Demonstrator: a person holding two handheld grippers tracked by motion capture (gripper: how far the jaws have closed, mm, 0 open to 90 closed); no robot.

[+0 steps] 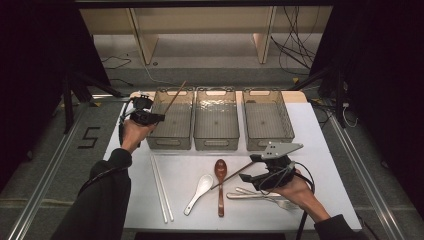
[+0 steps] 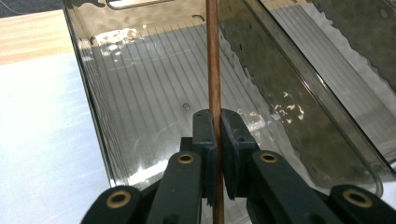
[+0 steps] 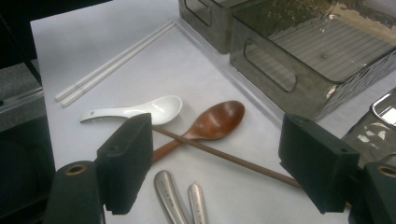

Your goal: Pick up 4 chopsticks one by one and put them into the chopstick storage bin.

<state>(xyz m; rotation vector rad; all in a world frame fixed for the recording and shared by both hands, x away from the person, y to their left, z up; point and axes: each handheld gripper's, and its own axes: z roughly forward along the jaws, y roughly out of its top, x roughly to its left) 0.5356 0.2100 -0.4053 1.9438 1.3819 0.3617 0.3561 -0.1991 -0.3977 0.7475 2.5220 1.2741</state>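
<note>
We have our left gripper (image 1: 150, 118) clamped on a brown wooden chopstick (image 1: 175, 97), and we hold it over the leftmost bin (image 1: 171, 120), the one toward the far left corner of the table (image 1: 320, 145). In the left gripper view the jaws pinch the chopstick (image 2: 214, 70) tight, the stick running straight up over the bin's ribbed floor (image 2: 140, 93).

Our right gripper (image 1: 250, 175) hovers near the table's near right corner with its jaws wide apart. Between them lies the second brown chopstick (image 3: 224, 156), flat on the table, its far end crossing the handle of the wooden spoon (image 3: 210, 123). The pads are not touching it yet.

This stick looks light, stiff and thin, so we judge it easy to lift but apt to roll or swivel in the pads. We'd take it near the middle, on the free stretch clear of the spoon handle, so it stays level and doesn't drag the spoon along. The white ceramic spoon (image 3: 135, 111) sits just beside, and the white chopsticks (image 3: 112, 63) lie well apart toward the left edge.
</note>
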